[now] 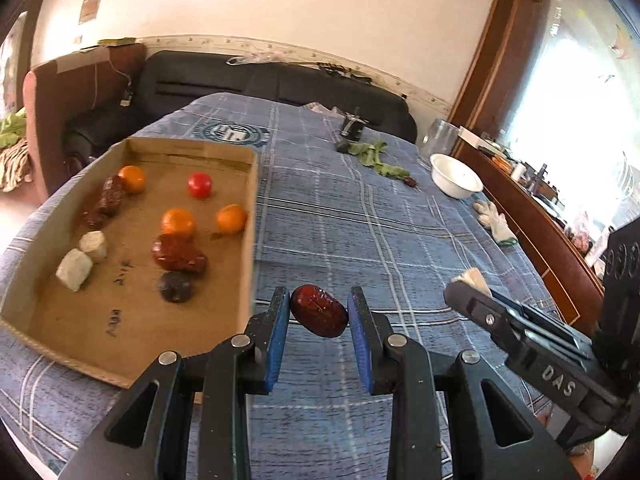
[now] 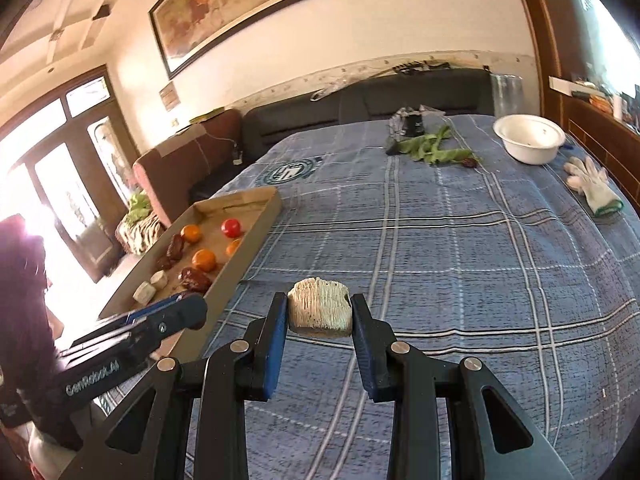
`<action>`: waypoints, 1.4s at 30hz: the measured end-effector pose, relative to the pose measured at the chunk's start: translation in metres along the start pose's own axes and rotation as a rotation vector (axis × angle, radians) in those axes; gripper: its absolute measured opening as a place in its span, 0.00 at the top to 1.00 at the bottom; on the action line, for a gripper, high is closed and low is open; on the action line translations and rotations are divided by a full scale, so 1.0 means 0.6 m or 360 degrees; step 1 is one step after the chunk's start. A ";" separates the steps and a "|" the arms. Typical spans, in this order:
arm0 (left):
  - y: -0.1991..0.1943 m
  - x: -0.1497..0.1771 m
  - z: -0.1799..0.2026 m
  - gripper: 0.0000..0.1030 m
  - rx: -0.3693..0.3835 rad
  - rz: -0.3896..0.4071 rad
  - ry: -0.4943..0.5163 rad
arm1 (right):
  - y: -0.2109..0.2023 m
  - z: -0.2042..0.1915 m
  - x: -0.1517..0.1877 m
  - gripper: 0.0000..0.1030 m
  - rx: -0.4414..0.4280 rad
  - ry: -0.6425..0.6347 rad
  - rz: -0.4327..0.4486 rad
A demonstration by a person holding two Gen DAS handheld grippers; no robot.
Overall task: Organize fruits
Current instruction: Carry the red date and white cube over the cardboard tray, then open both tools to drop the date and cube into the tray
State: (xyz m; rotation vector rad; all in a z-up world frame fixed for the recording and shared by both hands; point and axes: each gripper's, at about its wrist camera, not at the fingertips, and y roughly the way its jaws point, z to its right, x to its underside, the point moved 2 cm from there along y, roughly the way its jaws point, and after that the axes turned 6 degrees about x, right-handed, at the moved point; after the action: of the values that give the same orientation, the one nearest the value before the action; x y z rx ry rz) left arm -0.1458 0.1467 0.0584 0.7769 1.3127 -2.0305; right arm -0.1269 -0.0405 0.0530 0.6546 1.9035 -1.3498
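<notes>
Left hand-held gripper is clamping a red date just right of the cardboard tray. Meanwhile I am pinching a pale fibrous chunk in my right hand-held gripper, above the blue plaid tabletop.

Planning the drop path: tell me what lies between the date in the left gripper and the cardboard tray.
Nothing. In the left wrist view, only bare blue plaid cloth separates the held date from the cardboard tray.

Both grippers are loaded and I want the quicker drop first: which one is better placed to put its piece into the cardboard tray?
Left, probably. The left gripper, shut on the red date, hangs right beside the cardboard tray. The right gripper, holding the pale fibrous chunk, sits farther out over the blue cloth.
</notes>
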 end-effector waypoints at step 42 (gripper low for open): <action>-0.070 -0.014 -0.253 0.72 -0.0483 0.0073 -0.0337 | 0.123 -0.260 0.000 0.66 -0.0330 -0.0458 -0.0271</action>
State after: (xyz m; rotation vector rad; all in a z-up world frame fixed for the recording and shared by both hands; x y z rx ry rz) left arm -0.1481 0.3029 0.0370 0.4375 1.4198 -1.7670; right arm -0.1120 0.1312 0.0420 0.1871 1.8603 -1.2502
